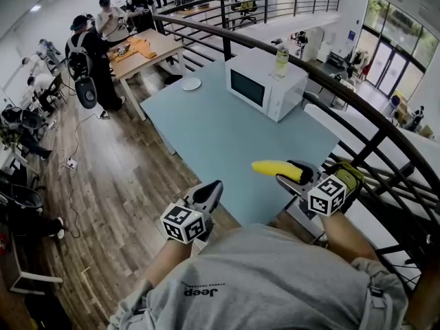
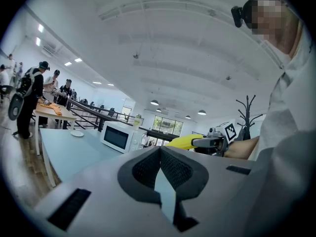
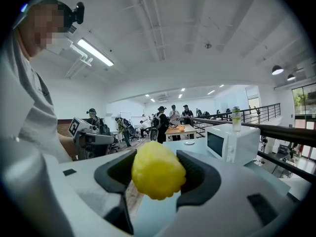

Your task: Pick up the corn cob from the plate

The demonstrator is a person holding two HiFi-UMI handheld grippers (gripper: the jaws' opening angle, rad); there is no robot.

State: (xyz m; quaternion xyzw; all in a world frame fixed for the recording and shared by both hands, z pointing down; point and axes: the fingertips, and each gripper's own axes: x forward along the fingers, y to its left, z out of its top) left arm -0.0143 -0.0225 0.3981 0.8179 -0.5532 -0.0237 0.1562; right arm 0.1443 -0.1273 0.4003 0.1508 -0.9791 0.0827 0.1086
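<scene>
Bumpy corn cob (image 3: 158, 171); seemingly matt table (image 1: 206, 136)

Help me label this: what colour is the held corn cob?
Plain yellow; the corn cob shows best in the right gripper view.

A white microwave (image 1: 265, 84) is sitting at the far right edge of the pale blue table (image 1: 199, 143), its door facing the table's middle. A bottle (image 1: 281, 59) is standing upright on the microwave's top. A dark railing (image 1: 226, 47) is running beside the table's right edge. Beyond the far corner, 3 people (image 1: 110, 23) are standing round a wooden table (image 1: 148, 50).
</scene>
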